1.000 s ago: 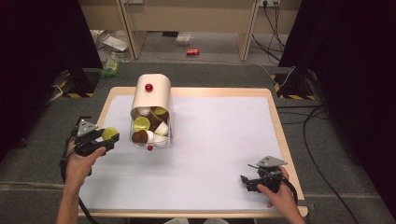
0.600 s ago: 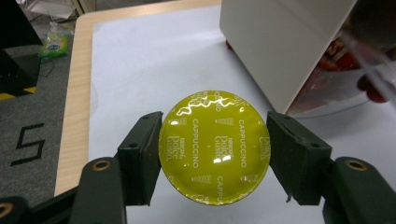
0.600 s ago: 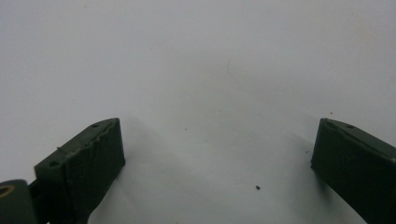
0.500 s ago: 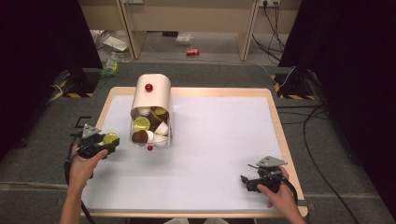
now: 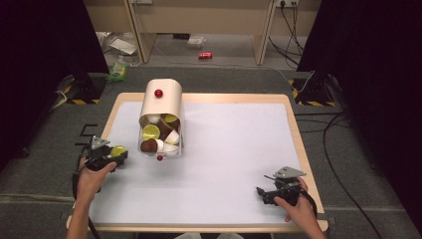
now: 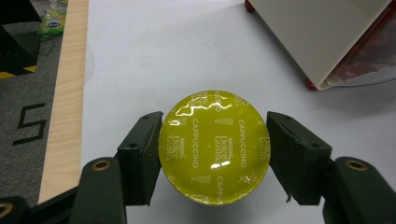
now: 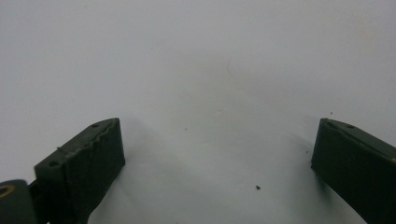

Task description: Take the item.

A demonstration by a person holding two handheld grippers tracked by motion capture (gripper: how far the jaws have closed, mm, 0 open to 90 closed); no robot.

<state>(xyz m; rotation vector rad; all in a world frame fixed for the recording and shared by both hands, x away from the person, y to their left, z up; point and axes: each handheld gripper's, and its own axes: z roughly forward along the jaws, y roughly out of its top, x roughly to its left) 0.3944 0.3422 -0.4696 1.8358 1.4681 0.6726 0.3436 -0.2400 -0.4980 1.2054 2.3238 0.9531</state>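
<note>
A yellow cappuccino capsule (image 6: pixel 215 147) sits foil-up between the jaws of my left gripper (image 6: pixel 214 148), which is shut on it just above the white table. From above, that gripper (image 5: pixel 117 154) is near the table's left edge, left of a tipped beige capsule holder (image 5: pixel 161 107) with red knobs. Several yellow, brown and white capsules (image 5: pixel 151 132) fill the holder's open mouth. The holder's corner (image 6: pixel 322 37) is at the upper right of the left gripper view. My right gripper (image 5: pixel 262 193) rests open at the front right, over bare table (image 7: pixel 217 93).
The white table top has a wooden rim (image 5: pixel 293 129). A small red knob (image 5: pixel 159 158) lies at the holder's mouth. On the floor beyond are a red can (image 5: pixel 205 55), a green packet (image 5: pixel 118 69) and cables (image 5: pixel 293 22).
My left gripper has drawn back toward the front left edge with the yellow capsule in it. The right gripper has stayed put.
</note>
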